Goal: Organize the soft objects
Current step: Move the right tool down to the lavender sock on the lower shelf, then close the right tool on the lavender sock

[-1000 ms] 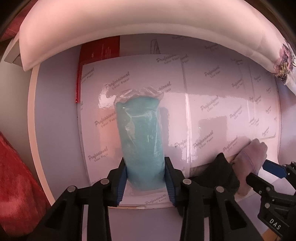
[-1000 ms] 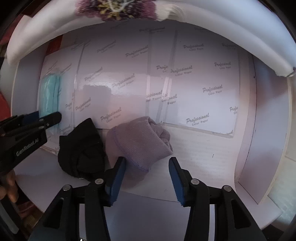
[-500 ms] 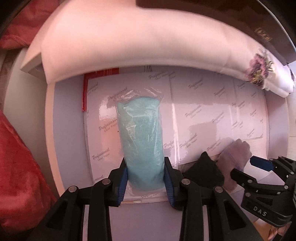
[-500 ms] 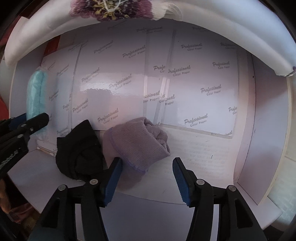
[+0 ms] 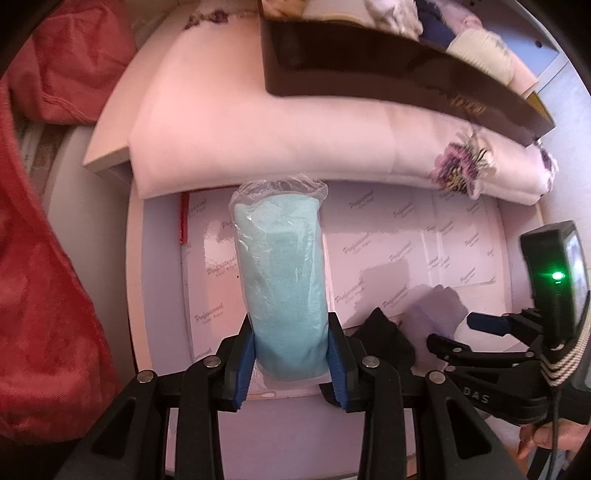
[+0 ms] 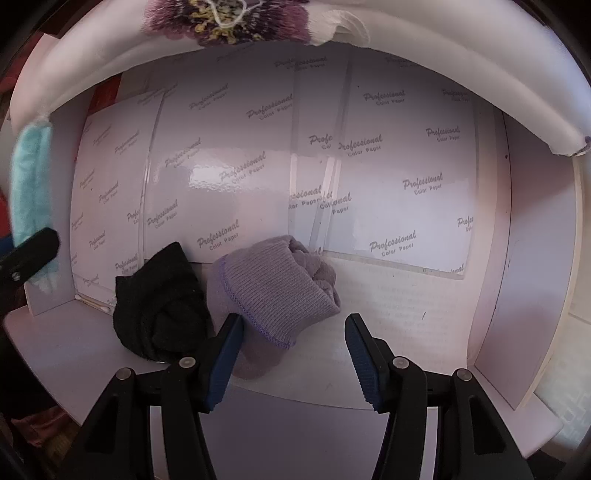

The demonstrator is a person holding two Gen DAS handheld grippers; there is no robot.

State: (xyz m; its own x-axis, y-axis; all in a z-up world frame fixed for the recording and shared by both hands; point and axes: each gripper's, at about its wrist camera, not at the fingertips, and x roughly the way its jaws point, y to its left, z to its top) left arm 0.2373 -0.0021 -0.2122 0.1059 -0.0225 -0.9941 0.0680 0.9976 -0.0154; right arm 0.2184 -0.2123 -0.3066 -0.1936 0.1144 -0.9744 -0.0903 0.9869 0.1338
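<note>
- Teal cloth roll [image 5: 282, 280], wrapped in clear plastic, is the soft object in hand: in the left wrist view the left gripper [image 5: 291, 354] is clamped on its lower end, both blue pads pressing its sides, and the roll stands out along the fingers above the white shelf [image 5: 155, 295].
- Only this view shows the red fabric [image 5: 44, 258] to the left, the dark tray [image 5: 388, 70] of folded clothes up top, and the right gripper [image 5: 465, 332] from the side, with the person's fingertips [image 5: 546, 439] at the lower right edge.
- The black sock bundle [image 5: 384, 336] and the lilac sock bundle [image 5: 436, 306] lie on the shelf to the right of the roll, small and partly hidden here.
- In the right wrist view the roll is just a teal strip [image 6: 31, 184] at the far left edge, well apart from the right gripper [image 6: 291, 358].
- This view alone shows both bundles clearly: the black one [image 6: 159, 314] touches the lilac one [image 6: 273, 291] on glossy printed paper sheets [image 6: 388, 166].
- The right gripper's jaws stand apart; the lilac bundle lies just beyond them, toward the left pad, not pinched.
- A folded white cloth with purple flower embroidery [image 6: 229, 22] hangs across the top.
</note>
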